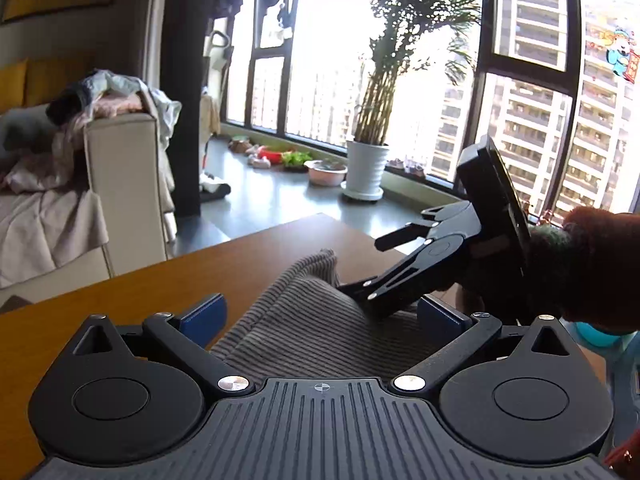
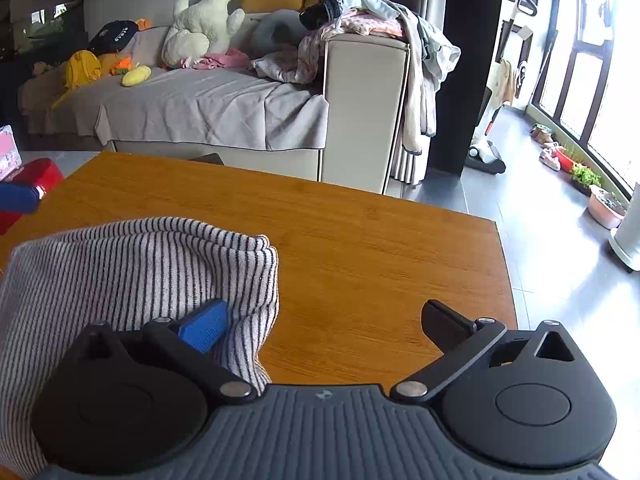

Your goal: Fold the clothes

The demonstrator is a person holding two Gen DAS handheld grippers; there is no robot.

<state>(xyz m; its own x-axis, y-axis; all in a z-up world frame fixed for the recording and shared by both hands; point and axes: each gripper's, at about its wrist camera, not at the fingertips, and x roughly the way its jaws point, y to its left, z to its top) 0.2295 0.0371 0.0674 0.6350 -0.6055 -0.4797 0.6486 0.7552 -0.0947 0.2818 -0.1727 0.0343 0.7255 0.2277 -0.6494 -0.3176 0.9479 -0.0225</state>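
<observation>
Left gripper (image 1: 320, 316): fingers spread wide, blue pads on either side of the striped garment (image 1: 316, 320), which lies bunched on the wooden table (image 1: 168, 280) directly ahead of and between the two fingers; neither pad is seen pressing on the cloth. Right gripper (image 1: 366, 286), seen from the left wrist view, comes in from the right side and slightly ahead, its black fingers angled down with the tips at the near right edge of the fabric; contact looks likely there but cannot be confirmed. From the right wrist view, the right gripper (image 2: 320, 324) is likewise spread, the striped garment draped over and around its left finger (the blue pad shows through a fold), while the right finger stands over bare table with no cloth on it. A dark red sleeve (image 1: 600, 264) sits behind the right gripper.
</observation>
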